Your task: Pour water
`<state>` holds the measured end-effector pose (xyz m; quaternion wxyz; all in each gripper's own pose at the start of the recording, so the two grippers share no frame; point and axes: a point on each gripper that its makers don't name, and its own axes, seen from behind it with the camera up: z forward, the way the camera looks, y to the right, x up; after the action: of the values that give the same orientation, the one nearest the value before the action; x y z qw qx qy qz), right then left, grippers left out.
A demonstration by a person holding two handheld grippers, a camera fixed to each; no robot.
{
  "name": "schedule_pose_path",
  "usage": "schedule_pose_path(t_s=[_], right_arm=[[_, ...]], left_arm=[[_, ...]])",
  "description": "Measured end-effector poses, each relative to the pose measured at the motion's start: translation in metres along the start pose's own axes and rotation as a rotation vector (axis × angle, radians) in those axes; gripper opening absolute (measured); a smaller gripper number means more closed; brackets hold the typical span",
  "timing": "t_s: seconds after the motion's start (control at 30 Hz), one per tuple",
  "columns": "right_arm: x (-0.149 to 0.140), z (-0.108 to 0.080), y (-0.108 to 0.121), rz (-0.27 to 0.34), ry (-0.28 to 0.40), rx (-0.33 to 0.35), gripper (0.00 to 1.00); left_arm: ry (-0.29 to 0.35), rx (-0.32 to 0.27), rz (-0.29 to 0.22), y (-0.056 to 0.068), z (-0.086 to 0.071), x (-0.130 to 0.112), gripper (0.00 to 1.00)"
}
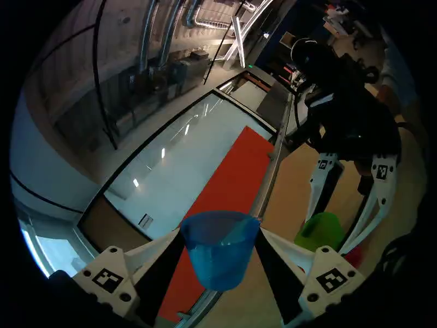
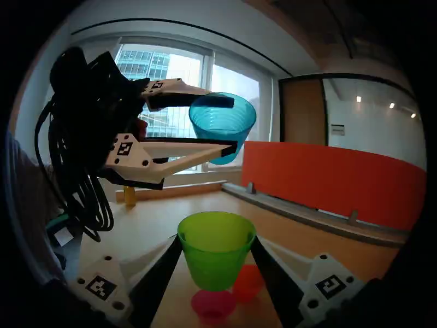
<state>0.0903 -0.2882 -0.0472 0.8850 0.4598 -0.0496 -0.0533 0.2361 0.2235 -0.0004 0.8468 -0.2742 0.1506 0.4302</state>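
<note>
I hold a cup in each pair of tongs, and I judge the pour has not begun. My left tongs are clenched on a blue cup, both fingers pressing its sides, raised high and near upright. My right tongs grip a green cup, upright above the wooden surface, over a pink cup and an orange cup. I cannot tell whether the blue cup holds water. Next, its rim must come over the green cup, then tip slowly.
</note>
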Motion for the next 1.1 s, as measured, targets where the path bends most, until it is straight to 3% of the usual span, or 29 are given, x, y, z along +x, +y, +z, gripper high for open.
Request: schedule_pose_path(t_s=[0.5,1.1], right_arm=[[0.001,-0.001,0.001,-0.001,0.004,0.002,0.91],[0.000,-0.003,0.002,-0.015,0.000,-0.004,0.91]], left_arm=[[-0.007,-0.007,0.077,0.004,0.003,0.003,0.86],[-0.005,0.003,0.136,-0.005,0.002,0.012,0.86]])
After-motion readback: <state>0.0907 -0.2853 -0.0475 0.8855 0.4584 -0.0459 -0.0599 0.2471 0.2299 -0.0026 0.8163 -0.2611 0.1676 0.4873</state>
